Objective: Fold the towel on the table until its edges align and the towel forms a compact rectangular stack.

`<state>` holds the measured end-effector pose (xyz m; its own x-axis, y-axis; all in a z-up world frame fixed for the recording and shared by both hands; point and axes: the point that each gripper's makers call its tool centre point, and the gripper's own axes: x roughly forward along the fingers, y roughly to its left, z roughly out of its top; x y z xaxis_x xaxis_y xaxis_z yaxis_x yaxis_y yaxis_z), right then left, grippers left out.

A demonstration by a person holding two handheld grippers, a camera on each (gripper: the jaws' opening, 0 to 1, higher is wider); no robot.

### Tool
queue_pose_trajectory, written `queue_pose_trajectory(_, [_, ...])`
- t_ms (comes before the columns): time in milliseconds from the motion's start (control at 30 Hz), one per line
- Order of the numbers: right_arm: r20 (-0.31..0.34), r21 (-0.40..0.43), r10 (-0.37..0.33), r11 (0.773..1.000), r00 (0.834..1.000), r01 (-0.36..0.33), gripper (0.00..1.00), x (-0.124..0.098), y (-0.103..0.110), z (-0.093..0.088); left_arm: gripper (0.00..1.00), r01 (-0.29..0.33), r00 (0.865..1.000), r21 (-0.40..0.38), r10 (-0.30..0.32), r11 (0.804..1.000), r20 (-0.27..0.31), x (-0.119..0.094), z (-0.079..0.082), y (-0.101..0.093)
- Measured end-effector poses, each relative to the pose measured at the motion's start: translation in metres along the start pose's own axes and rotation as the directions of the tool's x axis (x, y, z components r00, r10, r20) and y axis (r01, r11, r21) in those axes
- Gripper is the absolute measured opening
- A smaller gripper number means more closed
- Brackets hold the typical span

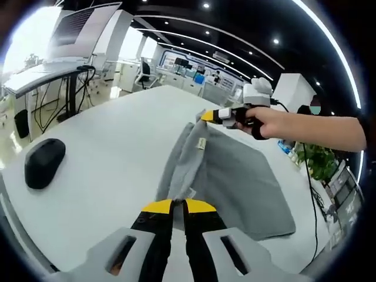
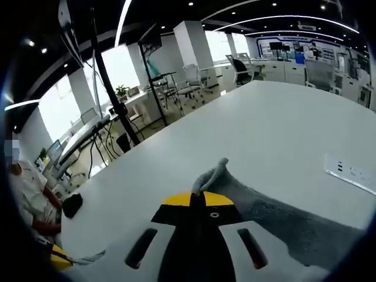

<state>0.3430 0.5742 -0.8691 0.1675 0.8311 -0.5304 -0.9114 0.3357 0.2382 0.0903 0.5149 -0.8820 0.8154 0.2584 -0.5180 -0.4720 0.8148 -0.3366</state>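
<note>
An open-plan office: desks [image 1: 41, 75], swivel chairs [image 2: 191, 79], a computer mouse [image 1: 44, 162] sitting on the white tabletop [image 1: 117, 147].

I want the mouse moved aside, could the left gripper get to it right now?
Probably not yet: the left gripper is shut on the towel. The table toward the mouse looks bare.

Grey towel [image 1: 235, 176] being held up at two corners over the white table [image 1: 117, 153]

It is lying partly flat to the right, while its left edge is rising in a bunched fold, the near corner and the far corner each being pinched, with a small label showing.
</note>
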Motion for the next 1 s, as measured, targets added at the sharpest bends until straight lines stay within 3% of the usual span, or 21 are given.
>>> queue_pose_trajectory(433, [0.005,-0.006,0.013,1.0,1.0,-0.013,0.08,-0.004,-0.004,0.001,0.08,-0.046,0.999,-0.053,0.046,0.998,0.005,0.001,0.0,0.011])
queue_pose_trajectory(533, [0.007,-0.02,0.022,1.0,1.0,-0.022,0.11,-0.007,-0.004,0.003,0.13,-0.055,0.998,-0.044,0.055,0.997,0.0,0.001,-0.001,0.013])
queue_pose_trajectory(767, [0.001,-0.036,0.019,0.999,1.0,-0.019,0.15,-0.016,-0.011,0.001,0.27,-0.096,0.995,0.03,0.096,0.995,-0.011,0.001,0.0,0.015])
queue_pose_trajectory(1000, [-0.011,-0.054,0.013,0.998,1.0,-0.014,0.17,-0.027,-0.02,-0.002,0.34,-0.07,0.997,0.132,0.073,0.989,-0.014,0.004,0.003,0.001])
